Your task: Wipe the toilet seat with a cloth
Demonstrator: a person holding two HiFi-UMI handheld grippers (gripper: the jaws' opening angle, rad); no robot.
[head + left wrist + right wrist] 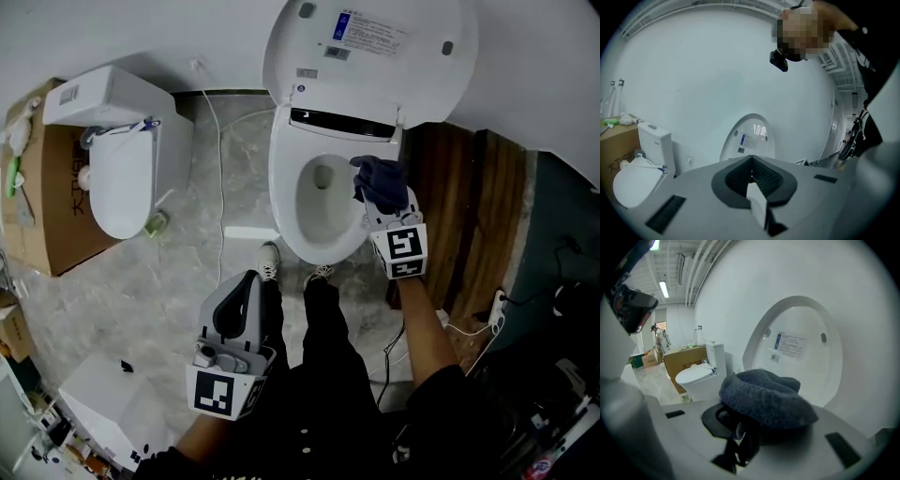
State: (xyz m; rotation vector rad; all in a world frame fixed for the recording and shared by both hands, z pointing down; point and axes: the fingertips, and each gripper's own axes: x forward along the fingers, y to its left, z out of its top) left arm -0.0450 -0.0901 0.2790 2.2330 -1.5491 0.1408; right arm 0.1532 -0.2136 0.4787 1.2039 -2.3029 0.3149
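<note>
"Why is the cloth bunched up like that?"

"My right tongs [377,199] are clamped on a fold of the dark blue cloth [380,180]. The rest of it mounds over the tips and makes a pad. I reckon a pad presses better on a curved rim than a flat sheet would."

"And where is it?"

"Near the middle of the head view, just right of the bowl [323,197], over the right-hand side of the toilet seat [287,202]. Whether it actually touches the seat I cannot tell. The lid [375,56] stands up at the top of the frame, which leaves the ring bare for wiping."

"And your other tongs?"

"My left tongs [240,292] hang low in the lower left of the frame, beside my legs [319,328], tips together on nothing. One cloth needs only one arm, so I judge they are parked there, clear of the wiping side."
</note>
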